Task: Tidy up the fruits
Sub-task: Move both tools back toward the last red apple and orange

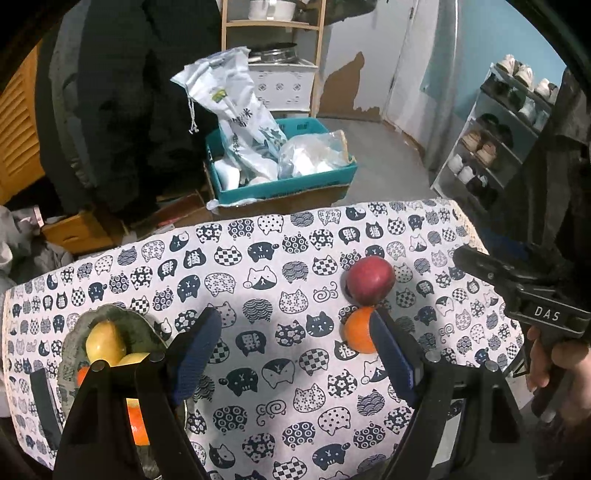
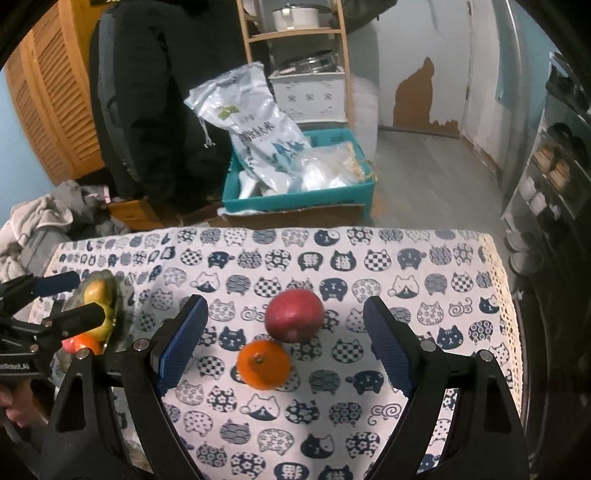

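Note:
A red apple (image 2: 294,320) and an orange (image 2: 263,364) lie touching on the cat-print tablecloth (image 2: 332,406). My right gripper (image 2: 284,345) is open and empty, with both fruits between its blue pads. My left gripper (image 1: 295,343) is open and empty; the orange (image 1: 359,329) sits just outside its right pad, with the apple (image 1: 370,280) beyond. A green plate (image 1: 146,328) at the left holds yellow fruit (image 1: 105,341) and an orange one, partly hidden by my left gripper. The plate (image 2: 114,295) also shows at the left in the right wrist view.
Beyond the table's far edge stand a teal crate (image 1: 280,184) with white bags, a wooden shelf (image 1: 273,26) and a dark coat. A shoe rack (image 1: 495,129) stands at the right. My right gripper's body (image 1: 532,291) shows at the right edge.

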Demonstrator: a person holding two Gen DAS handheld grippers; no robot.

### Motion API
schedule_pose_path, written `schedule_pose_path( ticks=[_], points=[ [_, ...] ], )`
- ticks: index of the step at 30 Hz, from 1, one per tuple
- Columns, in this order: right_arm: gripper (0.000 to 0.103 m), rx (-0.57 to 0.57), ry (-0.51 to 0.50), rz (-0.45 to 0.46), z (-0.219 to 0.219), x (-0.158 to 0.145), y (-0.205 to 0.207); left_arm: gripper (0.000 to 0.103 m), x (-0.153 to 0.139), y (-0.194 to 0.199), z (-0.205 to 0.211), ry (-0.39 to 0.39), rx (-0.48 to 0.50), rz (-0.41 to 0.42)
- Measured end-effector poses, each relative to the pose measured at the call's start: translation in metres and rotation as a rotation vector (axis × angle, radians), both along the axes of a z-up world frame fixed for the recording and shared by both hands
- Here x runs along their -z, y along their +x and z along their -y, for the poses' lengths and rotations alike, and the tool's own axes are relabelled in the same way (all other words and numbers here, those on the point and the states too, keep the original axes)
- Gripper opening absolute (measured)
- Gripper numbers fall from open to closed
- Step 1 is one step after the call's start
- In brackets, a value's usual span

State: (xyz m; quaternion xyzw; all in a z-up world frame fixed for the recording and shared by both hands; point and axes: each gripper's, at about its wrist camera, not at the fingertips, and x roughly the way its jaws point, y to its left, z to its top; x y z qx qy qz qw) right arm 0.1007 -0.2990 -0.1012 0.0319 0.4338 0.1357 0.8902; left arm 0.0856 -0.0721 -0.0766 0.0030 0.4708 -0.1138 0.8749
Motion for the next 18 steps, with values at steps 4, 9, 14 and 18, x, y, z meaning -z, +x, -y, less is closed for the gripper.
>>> schedule_pose_path(
  ticks=[4,9,14,18],
  points=[
    [0.085,-0.002,-0.007,-0.033,0.000,0.015,0.009,0.084,0.014,0.012,0.000,0.014,-0.004,-0.028],
    [0.085,-0.008,0.003,-0.088,-0.005,0.039,0.028,0.084,0.032,0.028,-0.002,0.028,-0.009,-0.051],
    [0.085,-0.027,-0.022,-0.146,-0.017,0.065,0.050,0.084,0.047,0.042,-0.005,0.040,-0.009,-0.061],
    [0.085,-0.055,-0.055,-0.187,-0.027,0.083,0.061,0.084,0.061,0.052,-0.007,0.056,-0.010,-0.071]
  ],
)
